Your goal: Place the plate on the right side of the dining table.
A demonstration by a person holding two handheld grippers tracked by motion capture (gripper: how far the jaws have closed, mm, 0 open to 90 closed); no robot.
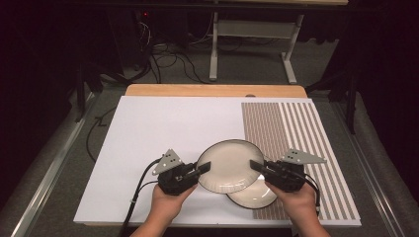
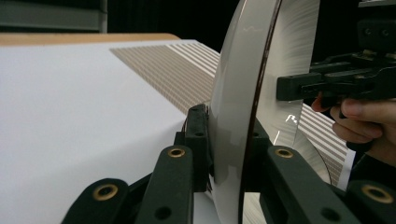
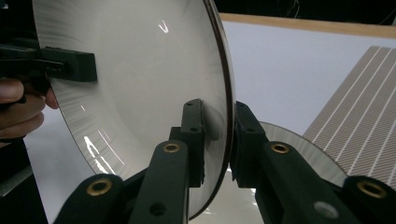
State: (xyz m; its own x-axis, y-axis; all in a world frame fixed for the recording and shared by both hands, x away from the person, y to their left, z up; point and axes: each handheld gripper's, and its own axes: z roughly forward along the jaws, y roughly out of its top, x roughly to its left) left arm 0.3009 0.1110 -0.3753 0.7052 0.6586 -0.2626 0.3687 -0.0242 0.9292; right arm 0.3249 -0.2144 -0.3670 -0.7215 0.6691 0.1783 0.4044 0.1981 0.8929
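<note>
A cream plate with a dark rim (image 1: 228,163) is held tilted above the table between both grippers. My left gripper (image 1: 203,169) is shut on its left rim, my right gripper (image 1: 257,165) on its right rim. In the left gripper view the jaws (image 2: 226,123) clamp the plate's edge (image 2: 233,93), and the other gripper (image 2: 303,86) bites the far rim. The right gripper view has its jaws (image 3: 217,114) pinching the same plate (image 3: 140,79). A second, similar plate (image 1: 256,196) lies flat underneath, partly covered by the held one.
A white mat (image 1: 158,128) covers the table, with a brown striped patch (image 1: 296,128) on its right side. The wooden table edge (image 1: 212,90) runs along the back. Beyond it are cables and a stand's legs (image 1: 213,54) on the floor.
</note>
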